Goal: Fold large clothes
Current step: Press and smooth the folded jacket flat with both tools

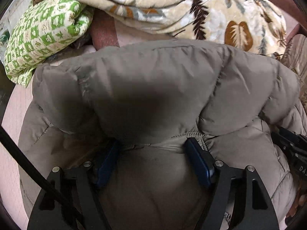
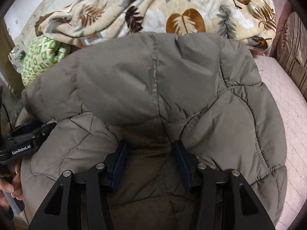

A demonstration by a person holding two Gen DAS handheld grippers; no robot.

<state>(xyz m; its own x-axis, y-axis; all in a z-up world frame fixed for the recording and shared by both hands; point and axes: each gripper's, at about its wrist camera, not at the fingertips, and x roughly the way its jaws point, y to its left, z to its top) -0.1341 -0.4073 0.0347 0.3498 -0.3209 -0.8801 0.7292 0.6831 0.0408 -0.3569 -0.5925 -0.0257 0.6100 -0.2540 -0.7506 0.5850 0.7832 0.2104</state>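
A grey-brown quilted puffer jacket [image 1: 153, 76] [image 2: 172, 76] lies in a thick folded heap on a bed. In the left wrist view, my left gripper [image 1: 152, 143] points down into it. A bulge of jacket fabric fills the wide gap and touches both blue pads [image 1: 199, 161]. In the right wrist view, my right gripper [image 2: 149, 143] has a bunched fold of the same jacket pinched between its pads [image 2: 181, 159]. Each gripper's black body shows at the edge of the other view, close alongside. The fingertips are partly buried in fabric.
The bed has a pink quilted cover [image 2: 284, 95] [image 1: 11, 153]. Behind the jacket lie a cream leaf-patterned blanket [image 1: 172, 5] [image 2: 153, 9] and a green-and-white patterned bundle [image 1: 42, 32] [image 2: 42, 61]. A striped cushion [image 2: 293, 57] sits far right. A person's hand [image 2: 9, 187] holds the left gripper's handle.
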